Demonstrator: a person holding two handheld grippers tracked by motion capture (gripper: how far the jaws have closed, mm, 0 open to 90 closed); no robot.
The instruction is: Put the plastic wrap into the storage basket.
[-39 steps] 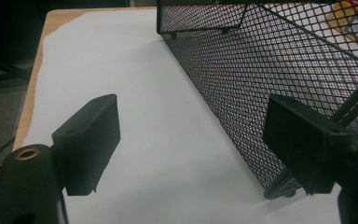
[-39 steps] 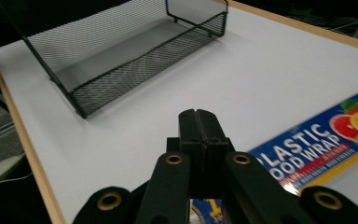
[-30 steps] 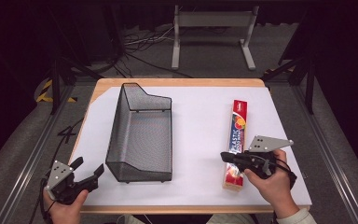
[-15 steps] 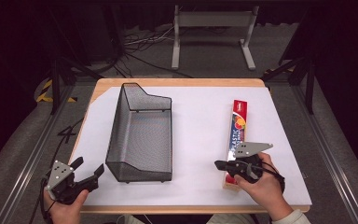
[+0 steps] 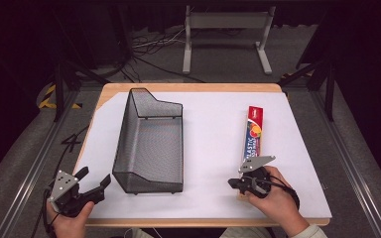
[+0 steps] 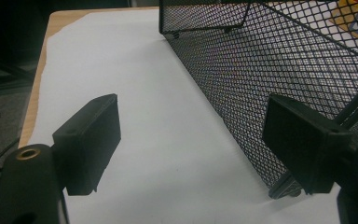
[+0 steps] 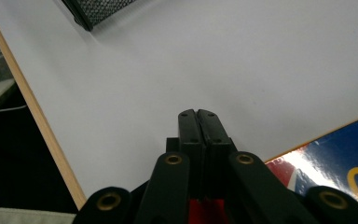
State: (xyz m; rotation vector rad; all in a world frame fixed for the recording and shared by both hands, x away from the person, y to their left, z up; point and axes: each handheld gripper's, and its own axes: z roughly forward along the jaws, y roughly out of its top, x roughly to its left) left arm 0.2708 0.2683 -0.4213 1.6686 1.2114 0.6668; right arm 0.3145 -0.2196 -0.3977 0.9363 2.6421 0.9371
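- One long plastic wrap box (image 5: 253, 136) is laid lengthwise on the right side of the white table cover (image 5: 213, 124), well apart from the wire mesh basket (image 5: 151, 144); its near end is covered by the right gripper (image 5: 234, 183).
- That gripper is held low over the box's near end with its jaws pressed together and nothing between them, pointing toward the basket side; in the right gripper view the closed tips (image 7: 198, 116) are seen above bare cover, with the box's blue and red corner (image 7: 335, 158) just beside them.
- For a clean pickup, it is judged that the jaws should be parted first, then set across the box's narrow width near its end, so the long carton is not levered or spun.
- The left gripper (image 5: 93, 183) is rested at the table's near left corner, jaws apart and empty, just beside the basket's near wall (image 6: 261, 79).
- Whether the right gripper touches the box cannot be told; the contact is hidden beneath the hand (image 5: 278, 201).
- Most of the box's printing is too small to be read.
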